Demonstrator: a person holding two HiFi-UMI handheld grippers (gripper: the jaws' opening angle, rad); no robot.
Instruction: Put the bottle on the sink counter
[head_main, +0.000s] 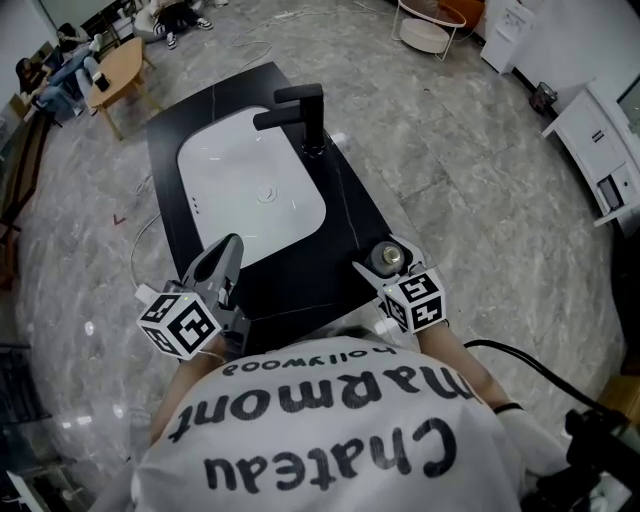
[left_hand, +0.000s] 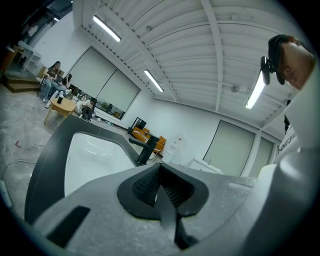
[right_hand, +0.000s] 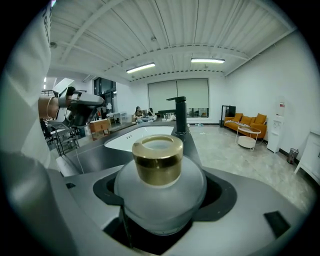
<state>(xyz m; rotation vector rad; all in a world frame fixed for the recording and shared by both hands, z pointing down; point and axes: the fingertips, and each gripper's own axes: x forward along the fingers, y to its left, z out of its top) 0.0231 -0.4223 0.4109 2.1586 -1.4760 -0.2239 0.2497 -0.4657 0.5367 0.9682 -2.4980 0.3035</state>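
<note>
A round frosted glass bottle (right_hand: 160, 195) with a gold cap (right_hand: 158, 159) sits between the jaws of my right gripper (right_hand: 161, 200), which is shut on it. In the head view the bottle (head_main: 388, 259) shows at the near right corner of the black sink counter (head_main: 340, 215), held over its edge by the right gripper (head_main: 385, 265). My left gripper (head_main: 225, 262) hangs over the counter's near left edge, its ribbed pads (left_hand: 172, 191) pressed together with nothing between them. The left gripper (left_hand: 159, 189) points along the counter toward the tap.
A white basin (head_main: 250, 185) is set in the counter, with a black tap (head_main: 300, 112) at its far right side. Grey marble floor (head_main: 470, 170) surrounds the counter. A small wooden table (head_main: 118, 70) with seated people stands far left; a round side table (head_main: 428, 28) and white cabinets (head_main: 600, 150) stand to the right.
</note>
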